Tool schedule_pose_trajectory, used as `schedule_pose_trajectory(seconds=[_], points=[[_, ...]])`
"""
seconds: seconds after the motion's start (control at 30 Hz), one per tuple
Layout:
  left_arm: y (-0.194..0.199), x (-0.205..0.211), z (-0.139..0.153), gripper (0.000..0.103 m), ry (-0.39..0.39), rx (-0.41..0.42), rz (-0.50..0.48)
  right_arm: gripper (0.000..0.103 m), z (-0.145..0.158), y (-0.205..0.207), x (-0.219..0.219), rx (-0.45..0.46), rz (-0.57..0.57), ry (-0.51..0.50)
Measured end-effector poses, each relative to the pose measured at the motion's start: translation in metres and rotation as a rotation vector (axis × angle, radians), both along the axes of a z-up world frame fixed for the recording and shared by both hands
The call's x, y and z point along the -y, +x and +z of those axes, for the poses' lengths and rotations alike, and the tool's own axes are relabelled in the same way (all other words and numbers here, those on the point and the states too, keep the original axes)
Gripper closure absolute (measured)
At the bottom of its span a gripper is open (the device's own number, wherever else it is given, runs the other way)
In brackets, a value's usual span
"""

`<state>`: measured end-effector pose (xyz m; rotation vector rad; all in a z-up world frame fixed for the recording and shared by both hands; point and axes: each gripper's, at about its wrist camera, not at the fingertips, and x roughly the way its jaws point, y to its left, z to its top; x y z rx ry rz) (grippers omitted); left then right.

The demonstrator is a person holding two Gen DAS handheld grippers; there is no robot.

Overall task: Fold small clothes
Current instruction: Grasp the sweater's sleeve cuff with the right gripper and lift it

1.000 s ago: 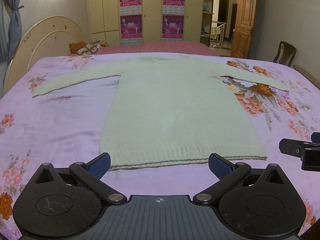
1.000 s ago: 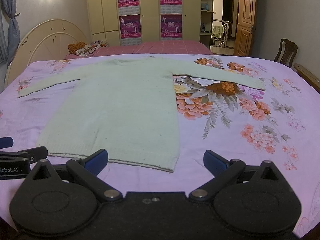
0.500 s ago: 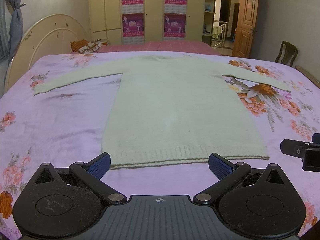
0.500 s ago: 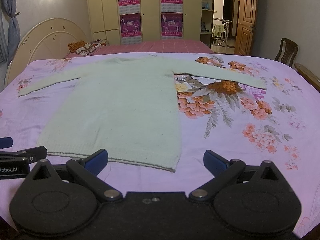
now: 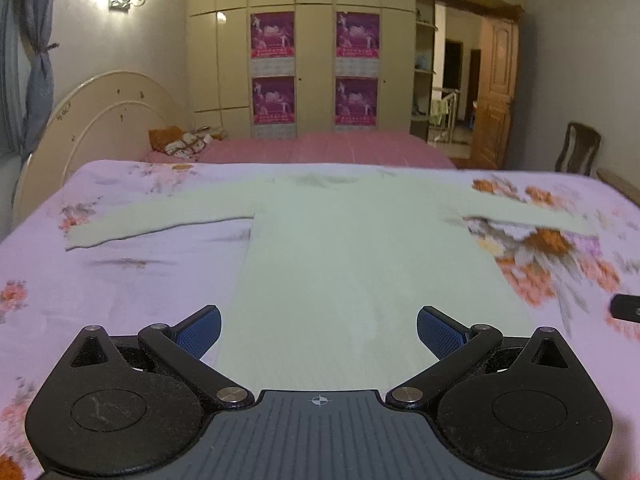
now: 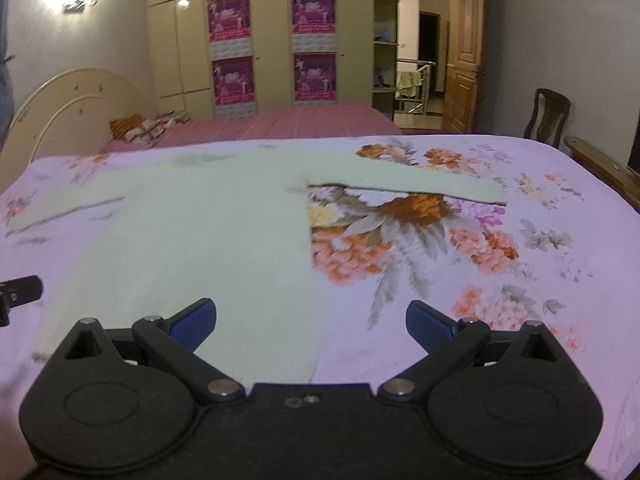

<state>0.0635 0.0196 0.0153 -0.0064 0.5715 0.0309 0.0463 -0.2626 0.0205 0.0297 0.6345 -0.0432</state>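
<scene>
No fold was made yet: the sweater (image 5: 360, 264) lay flat on the bed (image 5: 120, 280), sleeves toward nine and three o'clock. Left gripper (image 5: 319, 326) and right gripper (image 6: 311, 320) jaws stood apart, empty.

Pale green sweater (image 5: 360, 264) flat on floral pink bedsheet (image 5: 120, 280), sleeves spread. Left gripper (image 5: 319, 330) above its lower body, jaws wide. Right gripper's tip (image 5: 626, 307) at right edge.

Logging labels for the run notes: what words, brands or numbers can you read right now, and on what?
No text reads in either view.
Four magenta posters on the wardrobe doors: lettering too small and blurred.
Left hand-held gripper body: only a crosshair mark, no words.
Right hand-held gripper: no legible marking.
Pale green sweater: no label showing.
</scene>
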Motion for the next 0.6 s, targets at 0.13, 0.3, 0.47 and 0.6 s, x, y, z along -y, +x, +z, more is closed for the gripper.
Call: schedule_pose_trajectory(seconds=[0.13,0.3,0.47,0.6], points=[[0.033,-0.007,-0.006,0.0,-0.026,-0.036,0.011,0.003,0.001,0.023,0.025,0.035,-0.085,-0.02],[0.081,-0.013,-0.012,0.0,-0.016,-0.089,0.032,0.004,-0.002,0.061,0.072,0.061,-0.187,0.001],[0.13,-0.019,-0.012,0.0,0.022,-0.042,0.048,0.005,-0.008,0.105,0.119,0.098,-0.289,0.037],[0.169,-0.023,-0.016,0.0,0.047,-0.01,0.067,0.006,-0.015,0.139,0.149,0.127,-0.368,0.06]])
